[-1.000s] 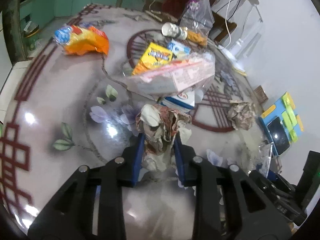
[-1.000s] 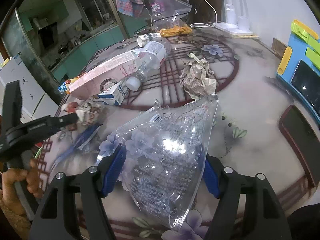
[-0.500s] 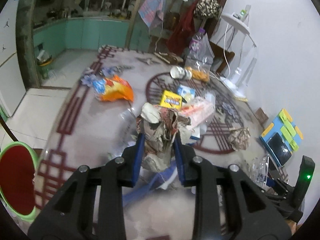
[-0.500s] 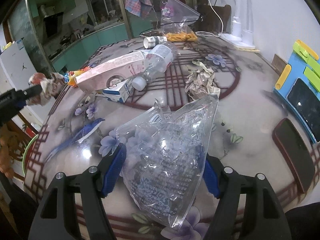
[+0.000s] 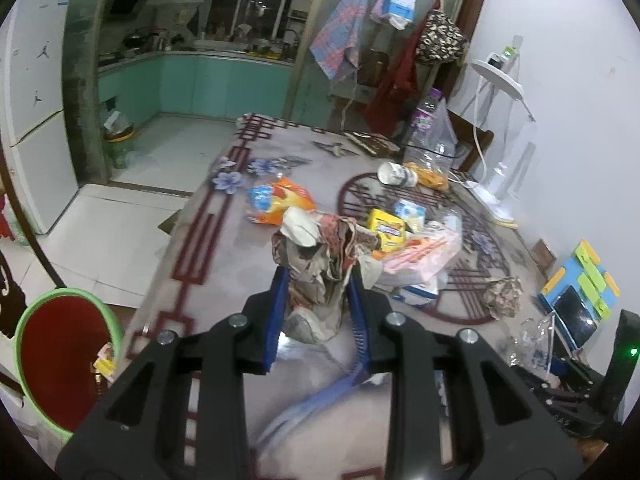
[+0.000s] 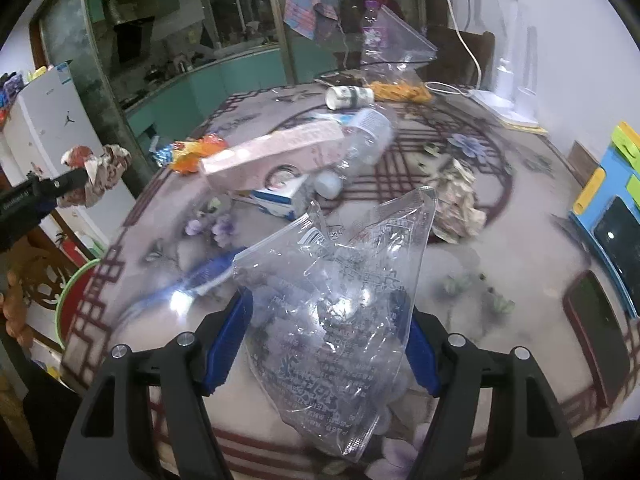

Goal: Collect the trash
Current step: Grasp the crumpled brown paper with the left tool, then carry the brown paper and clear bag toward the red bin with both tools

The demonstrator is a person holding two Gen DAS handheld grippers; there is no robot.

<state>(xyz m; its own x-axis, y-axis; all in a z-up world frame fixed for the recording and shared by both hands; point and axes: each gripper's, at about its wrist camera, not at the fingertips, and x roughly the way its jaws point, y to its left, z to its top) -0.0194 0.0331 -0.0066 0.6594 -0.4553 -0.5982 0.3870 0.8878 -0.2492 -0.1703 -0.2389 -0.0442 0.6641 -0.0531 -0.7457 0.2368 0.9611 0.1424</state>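
Note:
My left gripper (image 5: 318,296) is shut on a crumpled paper wad (image 5: 320,256) and holds it high above the table's left edge; the wad also shows in the right wrist view (image 6: 96,168). My right gripper (image 6: 330,344) is shut on a clear crinkled plastic bag (image 6: 340,304) held over the near part of the table. A green bin with a red liner (image 5: 60,356) stands on the floor to the lower left. A second paper wad (image 6: 456,208) lies on the table to the right.
The round patterned table (image 6: 520,280) carries an orange snack bag (image 5: 280,200), a pink box (image 6: 276,152), a plastic bottle (image 6: 368,136), a milk carton (image 6: 280,200), a paper cup (image 6: 348,96) and a blue wrapper (image 6: 208,276). A phone (image 6: 592,328) lies at the right.
My left gripper has lifted the paper wad off the table and carried it up and left, bringing the green bin into view. The right gripper with the bag has risen slightly.

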